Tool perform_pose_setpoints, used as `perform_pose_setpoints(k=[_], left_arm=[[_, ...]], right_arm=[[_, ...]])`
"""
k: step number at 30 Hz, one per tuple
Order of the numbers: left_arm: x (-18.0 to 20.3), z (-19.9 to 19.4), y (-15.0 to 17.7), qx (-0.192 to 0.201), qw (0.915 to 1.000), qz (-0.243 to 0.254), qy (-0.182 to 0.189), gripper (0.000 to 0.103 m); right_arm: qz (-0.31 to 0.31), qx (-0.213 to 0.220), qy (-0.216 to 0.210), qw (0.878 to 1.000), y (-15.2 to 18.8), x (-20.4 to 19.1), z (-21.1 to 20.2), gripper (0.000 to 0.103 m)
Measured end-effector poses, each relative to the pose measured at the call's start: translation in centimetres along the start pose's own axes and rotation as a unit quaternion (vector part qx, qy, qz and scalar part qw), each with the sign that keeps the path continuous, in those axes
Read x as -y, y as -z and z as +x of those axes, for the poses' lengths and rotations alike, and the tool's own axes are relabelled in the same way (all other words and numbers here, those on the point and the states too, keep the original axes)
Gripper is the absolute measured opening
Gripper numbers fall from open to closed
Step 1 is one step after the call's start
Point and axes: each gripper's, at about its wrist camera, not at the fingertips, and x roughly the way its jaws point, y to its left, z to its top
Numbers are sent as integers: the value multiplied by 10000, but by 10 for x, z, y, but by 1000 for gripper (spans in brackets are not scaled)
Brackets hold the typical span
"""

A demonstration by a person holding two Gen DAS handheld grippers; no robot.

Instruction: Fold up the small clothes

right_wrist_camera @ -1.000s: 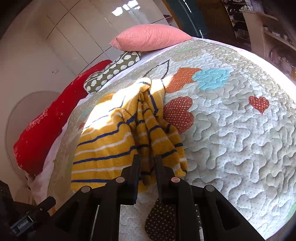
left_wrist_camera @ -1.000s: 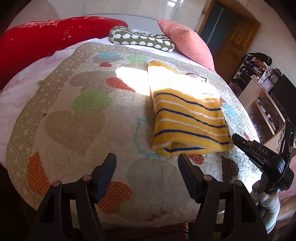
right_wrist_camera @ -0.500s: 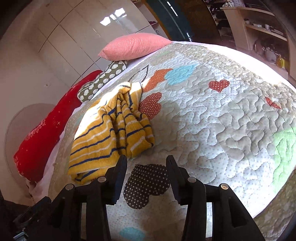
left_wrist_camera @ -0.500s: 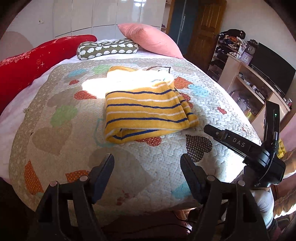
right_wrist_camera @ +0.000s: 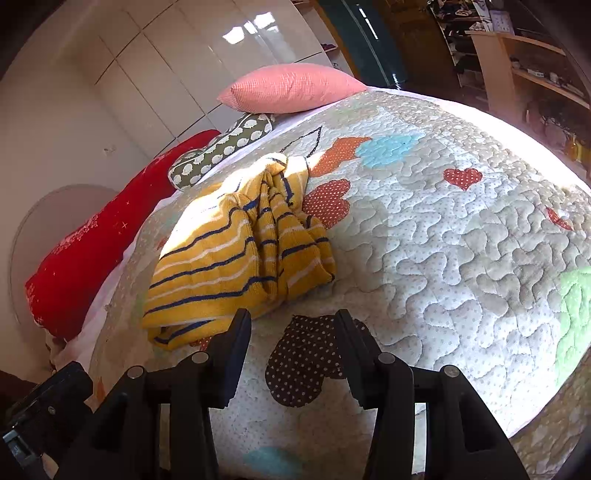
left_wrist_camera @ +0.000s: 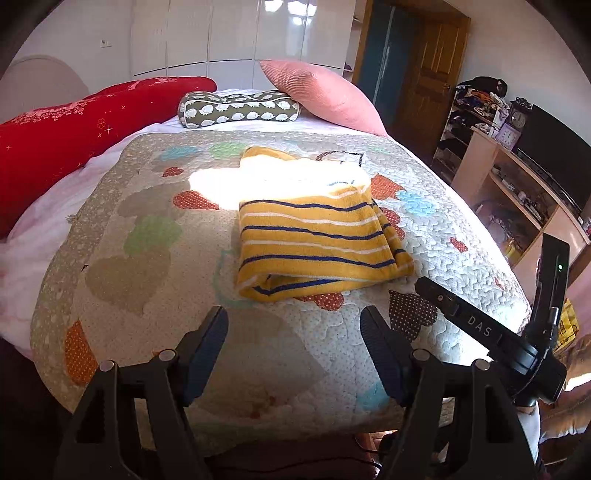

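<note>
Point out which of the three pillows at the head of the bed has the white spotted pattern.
The small olive-green bolster, lying between the two others. The long red pillow and the pink cushion lack its rows of white patches.

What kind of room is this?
Most likely a bedroom: a bed under a heart-patterned quilt, a pink pillow at its head, and white wardrobe doors behind. A folded striped sweater lies on the quilt.

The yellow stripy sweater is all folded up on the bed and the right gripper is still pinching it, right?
Not quite. The yellow stripy sweater is folded on the bed, but the right gripper isn't pinching it. The right wrist view shows its jaws open, apart from the sweater, over a brown dotted heart.
</note>
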Motion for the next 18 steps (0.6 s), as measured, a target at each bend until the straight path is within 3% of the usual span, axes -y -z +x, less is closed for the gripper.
perform_pose_setpoints(k=[7, 11, 18], left_arm=[[-34, 2, -4, -13, 9983, -552, -192, 73], [-33, -1, 0, 103, 9983, -444, -357, 74], [-33, -1, 0, 127, 9984, -433, -332, 75]], right_arm=[[-219, 151, 19, 9996, -7, -10, -6, 50], [-331, 132, 26, 9994, -5, -15, -5, 50], [-421, 61, 72, 9991, -4, -22, -1, 54]])
